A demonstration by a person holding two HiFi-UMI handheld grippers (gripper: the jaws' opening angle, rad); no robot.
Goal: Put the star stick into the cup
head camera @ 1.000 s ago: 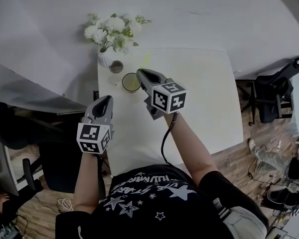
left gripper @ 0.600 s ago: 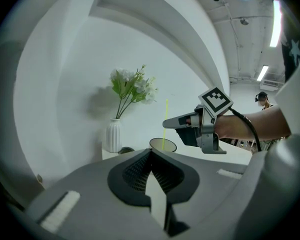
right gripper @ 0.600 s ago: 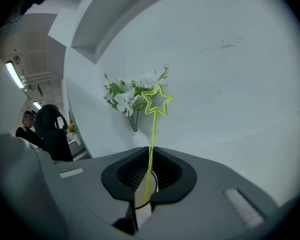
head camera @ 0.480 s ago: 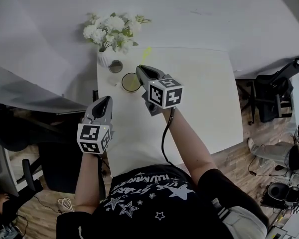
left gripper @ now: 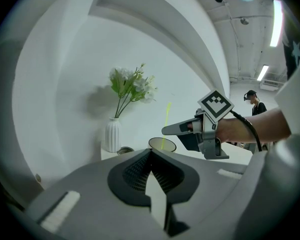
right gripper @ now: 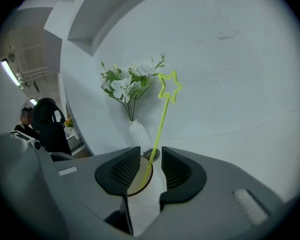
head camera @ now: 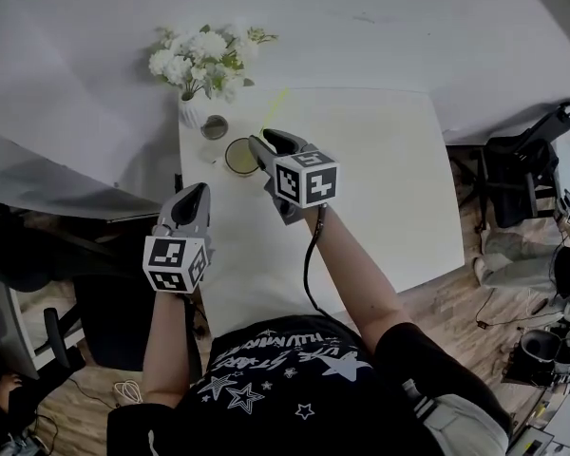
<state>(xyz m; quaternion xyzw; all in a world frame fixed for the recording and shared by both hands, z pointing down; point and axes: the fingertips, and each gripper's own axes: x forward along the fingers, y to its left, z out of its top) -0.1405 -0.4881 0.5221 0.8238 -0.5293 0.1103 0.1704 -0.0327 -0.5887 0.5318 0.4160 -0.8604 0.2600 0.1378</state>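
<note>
Right claw (right gripper: 150,156): jaws spread, just been opening. Star stick (right gripper: 160,130) stands between them, pads clear of it. Stick's lower end sits inside cup (left gripper: 170,145), shaft tilted, star uppermost. Claw tips just beside cup rim. Left claw (left gripper: 151,154): jaws pressed together, nothing between them, held near left edge of table (head camera: 380,188), well apart from cup. Beyond cup: small round dish (head camera: 214,127), then white vase (head camera: 190,112) of white flowers, at table's far left corner.

cup (right gripper: 138,184): mostly hidden behind right claw (right gripper: 150,156) | star stick (right gripper: 162,119): lower end seemingly inside, unseen
</note>
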